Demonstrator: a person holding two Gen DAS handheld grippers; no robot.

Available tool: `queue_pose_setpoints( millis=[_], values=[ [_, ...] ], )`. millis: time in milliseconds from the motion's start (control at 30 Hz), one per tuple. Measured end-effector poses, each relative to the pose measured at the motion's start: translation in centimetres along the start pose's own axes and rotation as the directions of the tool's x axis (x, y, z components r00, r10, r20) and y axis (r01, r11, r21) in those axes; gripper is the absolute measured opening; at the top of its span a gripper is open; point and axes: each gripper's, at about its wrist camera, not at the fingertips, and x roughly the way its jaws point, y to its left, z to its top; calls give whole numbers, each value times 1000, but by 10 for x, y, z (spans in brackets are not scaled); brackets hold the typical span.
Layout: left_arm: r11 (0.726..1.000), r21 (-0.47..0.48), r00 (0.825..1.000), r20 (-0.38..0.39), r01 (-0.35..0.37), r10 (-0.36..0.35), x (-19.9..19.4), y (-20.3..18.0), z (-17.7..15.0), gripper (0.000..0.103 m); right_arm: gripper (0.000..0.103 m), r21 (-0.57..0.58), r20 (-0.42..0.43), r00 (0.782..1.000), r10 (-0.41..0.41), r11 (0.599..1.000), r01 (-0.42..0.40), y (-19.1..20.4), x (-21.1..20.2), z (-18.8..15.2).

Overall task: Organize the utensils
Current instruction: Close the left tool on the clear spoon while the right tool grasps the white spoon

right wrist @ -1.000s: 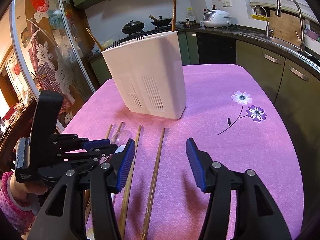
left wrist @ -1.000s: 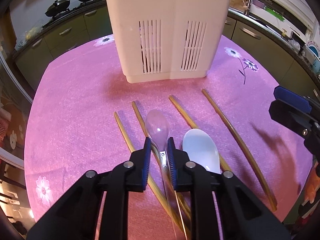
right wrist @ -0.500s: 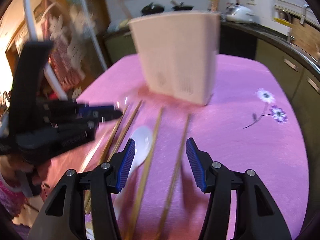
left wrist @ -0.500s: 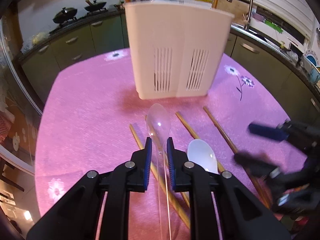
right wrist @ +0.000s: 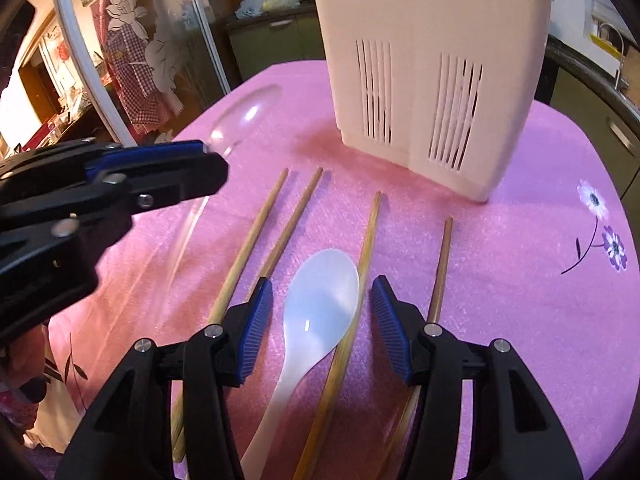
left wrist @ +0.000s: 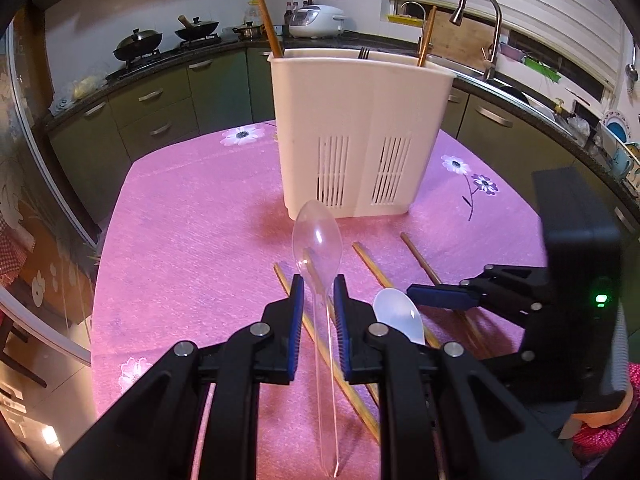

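My left gripper (left wrist: 318,294) is shut on a clear plastic spoon (left wrist: 318,240) and holds it above the pink table, bowl pointing at the white utensil holder (left wrist: 356,132). It also shows in the right wrist view (right wrist: 208,156) with the clear spoon (right wrist: 244,116). My right gripper (right wrist: 322,308) is open, its fingers on either side of the bowl of a white spoon (right wrist: 320,304) that lies on the table. Several wooden chopsticks (right wrist: 370,236) lie beside it. The holder (right wrist: 432,72) stands behind them.
The holder has two chopsticks (left wrist: 266,16) and a fork standing in it. The pink flowered tablecloth (left wrist: 192,216) covers the table. Kitchen counters, a stove with pans (left wrist: 138,42) and a sink tap (left wrist: 488,20) ring the table.
My left gripper has lifted the clear spoon off the table and backed away from the holder. My right gripper has swung left and down over the white spoon.
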Motion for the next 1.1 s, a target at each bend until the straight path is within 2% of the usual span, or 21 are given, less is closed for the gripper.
queue_pose_setpoints(
  millis=[33,133,267,467,633,667,700,733,867,967,1100],
  values=[
    [1000,1,1000,0,1,-1,0,0,0,15,50,-2,0,1000,-9,1000,9,1,0,0],
    [1000,0,1000,1,5,-5,0,0,0,15,37,4,-6,1000,-20,1000,20,0,2,2],
    [1000,-4,1000,-1,7,-7,0,1,0,15,9,27,21,1000,-16,1000,16,-4,-2,1],
    [1000,-3,1000,-7,8,-8,2,0,0,15,1,66,102,995,17,998,-24,-13,-25,3],
    [1000,-2,1000,-4,9,-9,2,-1,0,15,4,37,46,998,46,998,-48,-15,-18,9],
    [1000,-1,1000,-3,8,-8,1,-2,0,15,17,41,52,997,48,998,-50,-17,-20,7],
    [1000,1,1000,-3,9,-9,1,-3,-1,15,40,40,51,997,55,998,-57,-16,-19,9],
    [1000,1,1000,-3,9,-9,1,-3,0,15,46,34,53,997,55,998,-57,-13,-18,8],
    [1000,0,1000,-1,9,-9,0,-4,0,15,47,14,70,997,20,1000,-21,-2,-17,8],
    [1000,1,1000,2,8,-8,-1,-4,0,15,46,-15,52,998,-28,999,29,9,-10,6],
    [1000,-1,1000,0,9,-9,-1,-2,-1,15,44,-26,26,999,-40,999,41,13,-1,2]
  ],
)
